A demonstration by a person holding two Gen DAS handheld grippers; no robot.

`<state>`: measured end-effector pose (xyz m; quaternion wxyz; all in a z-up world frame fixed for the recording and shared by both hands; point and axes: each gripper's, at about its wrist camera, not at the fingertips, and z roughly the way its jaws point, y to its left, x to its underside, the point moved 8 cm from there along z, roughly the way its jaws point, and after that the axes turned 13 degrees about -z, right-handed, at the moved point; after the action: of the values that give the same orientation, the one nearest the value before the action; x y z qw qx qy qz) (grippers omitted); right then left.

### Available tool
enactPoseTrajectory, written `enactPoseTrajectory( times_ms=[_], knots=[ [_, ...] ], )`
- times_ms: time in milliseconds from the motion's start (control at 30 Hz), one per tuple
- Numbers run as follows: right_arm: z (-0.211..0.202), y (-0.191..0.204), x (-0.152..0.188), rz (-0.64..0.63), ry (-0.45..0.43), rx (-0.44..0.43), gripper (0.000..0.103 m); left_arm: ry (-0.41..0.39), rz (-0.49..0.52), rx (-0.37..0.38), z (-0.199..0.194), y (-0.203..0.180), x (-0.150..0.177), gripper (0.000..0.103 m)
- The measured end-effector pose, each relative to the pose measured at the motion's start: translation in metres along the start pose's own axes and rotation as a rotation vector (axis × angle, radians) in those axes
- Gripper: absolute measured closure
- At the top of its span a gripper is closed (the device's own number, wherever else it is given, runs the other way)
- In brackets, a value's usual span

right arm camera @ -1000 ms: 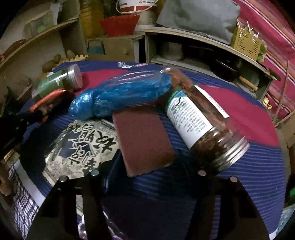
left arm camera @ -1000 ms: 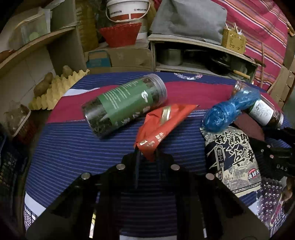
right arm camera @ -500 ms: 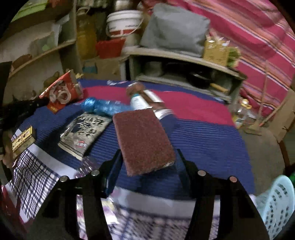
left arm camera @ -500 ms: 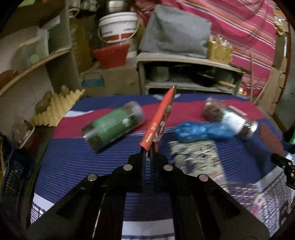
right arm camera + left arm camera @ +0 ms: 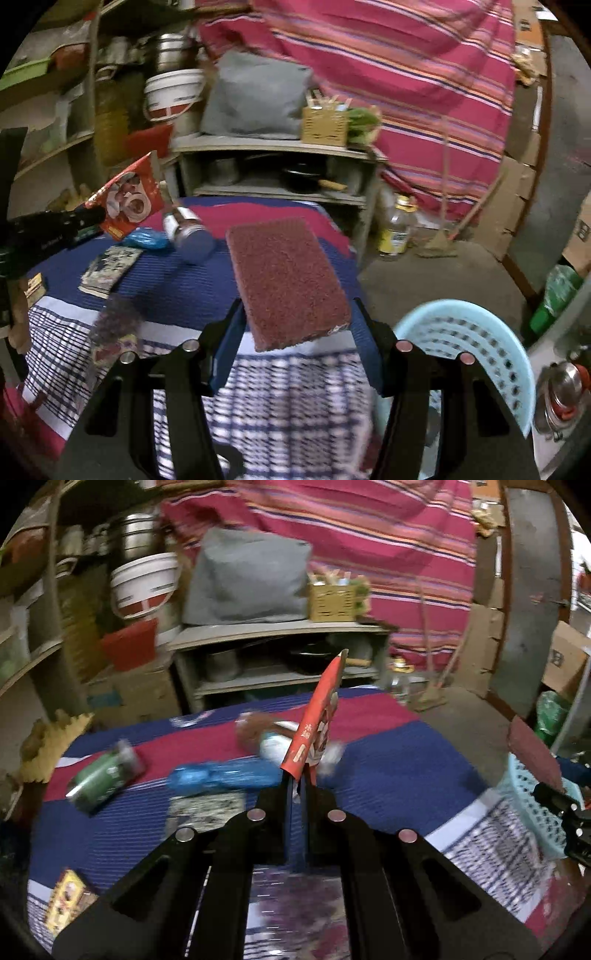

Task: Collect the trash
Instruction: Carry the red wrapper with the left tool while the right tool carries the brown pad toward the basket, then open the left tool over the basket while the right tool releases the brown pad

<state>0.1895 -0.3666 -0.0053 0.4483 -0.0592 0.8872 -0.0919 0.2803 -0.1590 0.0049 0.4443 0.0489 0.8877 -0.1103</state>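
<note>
Two pieces are being carried at once: the left gripper (image 5: 295, 779) is pinching a red wrapper (image 5: 317, 720) in nearly closed jaws above the tabletop (image 5: 399, 753), while the right gripper (image 5: 295, 321) is clamping a brown scouring pad (image 5: 286, 277) beside the pale blue basket (image 5: 491, 350). Neither is binned yet; a blue bag (image 5: 221, 777) and printed packet (image 5: 110, 266) are waiting

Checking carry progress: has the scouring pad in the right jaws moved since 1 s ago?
Yes. The brown scouring pad was lifted off the table and carried right, toward the blue basket.
</note>
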Motion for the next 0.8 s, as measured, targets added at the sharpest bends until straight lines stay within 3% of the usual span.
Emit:
enactPoseTrajectory(
  times_ms=[167,500,800],
  knots=[
    [-0.022,-0.044,0.023,0.076,-0.02,0.064,0.046,0.018,0.015,0.084,0.004,-0.058,0.014,0.101],
    [-0.044,-0.124,0.079,0.194,0.033,0.185,0.046,0.058,0.09,0.215,0.006,-0.164,0.053,0.101],
    [-0.047,-0.166,0.118,0.266,0.074,0.219,0.046,0.085,0.24,0.291,0.004,-0.256,0.101,0.101]
  ],
)
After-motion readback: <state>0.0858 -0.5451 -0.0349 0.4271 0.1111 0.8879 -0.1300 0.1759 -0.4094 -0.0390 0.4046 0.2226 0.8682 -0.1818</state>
